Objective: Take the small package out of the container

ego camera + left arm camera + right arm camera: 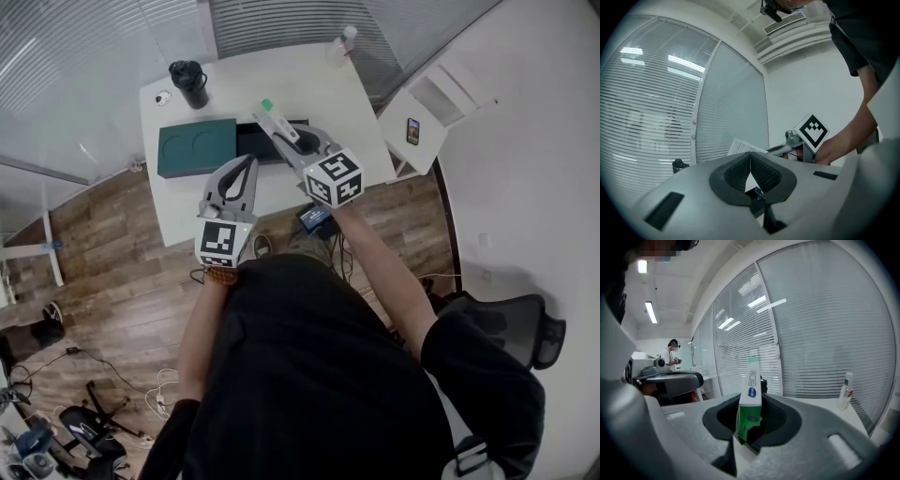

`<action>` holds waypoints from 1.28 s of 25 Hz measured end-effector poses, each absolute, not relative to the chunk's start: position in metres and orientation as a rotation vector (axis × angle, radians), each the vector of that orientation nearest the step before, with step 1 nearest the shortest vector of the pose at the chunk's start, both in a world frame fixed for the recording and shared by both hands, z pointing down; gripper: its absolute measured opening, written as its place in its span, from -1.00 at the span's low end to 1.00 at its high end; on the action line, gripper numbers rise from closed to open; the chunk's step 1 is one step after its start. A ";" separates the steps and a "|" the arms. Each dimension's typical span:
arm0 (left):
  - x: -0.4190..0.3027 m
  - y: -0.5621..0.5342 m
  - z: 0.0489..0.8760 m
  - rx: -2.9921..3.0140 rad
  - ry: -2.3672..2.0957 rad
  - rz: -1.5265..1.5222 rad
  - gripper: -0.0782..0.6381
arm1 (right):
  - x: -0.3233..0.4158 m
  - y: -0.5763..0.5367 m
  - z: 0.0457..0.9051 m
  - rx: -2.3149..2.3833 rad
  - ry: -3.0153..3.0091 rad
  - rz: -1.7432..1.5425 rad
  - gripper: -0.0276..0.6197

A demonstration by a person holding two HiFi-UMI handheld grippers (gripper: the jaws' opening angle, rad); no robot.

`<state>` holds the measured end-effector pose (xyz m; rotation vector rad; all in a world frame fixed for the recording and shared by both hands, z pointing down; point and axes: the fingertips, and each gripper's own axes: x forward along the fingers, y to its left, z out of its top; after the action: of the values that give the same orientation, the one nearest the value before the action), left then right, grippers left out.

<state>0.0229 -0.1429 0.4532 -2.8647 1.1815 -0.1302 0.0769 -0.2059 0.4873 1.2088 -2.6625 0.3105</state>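
Note:
The small package (270,112), a white and green carton, is clamped upright in my right gripper (286,131), which is shut on it above the table. In the right gripper view the package (751,394) stands between the pads of that gripper (750,416), its green end down. Below it on the white table (309,80) lies the black container (258,142), with a dark green lid (196,147) beside it on the left. My left gripper (249,165) hovers near the table's front edge, its tips together and holding nothing. In its own view the left gripper (750,157) is shut and the package (740,146) shows beyond it.
A black flask (189,82) and a small white disc (162,97) stand at the table's back left, a clear bottle (342,45) at the back right. A white side cabinet with a phone (412,130) is on the right, an office chair (525,328) behind. Blinds line the window.

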 end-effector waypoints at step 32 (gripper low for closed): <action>0.022 -0.140 0.438 -2.861 1.211 -0.060 -0.79 | 0.073 -0.147 0.387 1.163 -2.950 0.009 -0.64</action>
<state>0.0224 -0.1402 0.4377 -2.8612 1.2110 -0.0597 0.0730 -0.1470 0.3868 1.1635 -2.9500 0.0086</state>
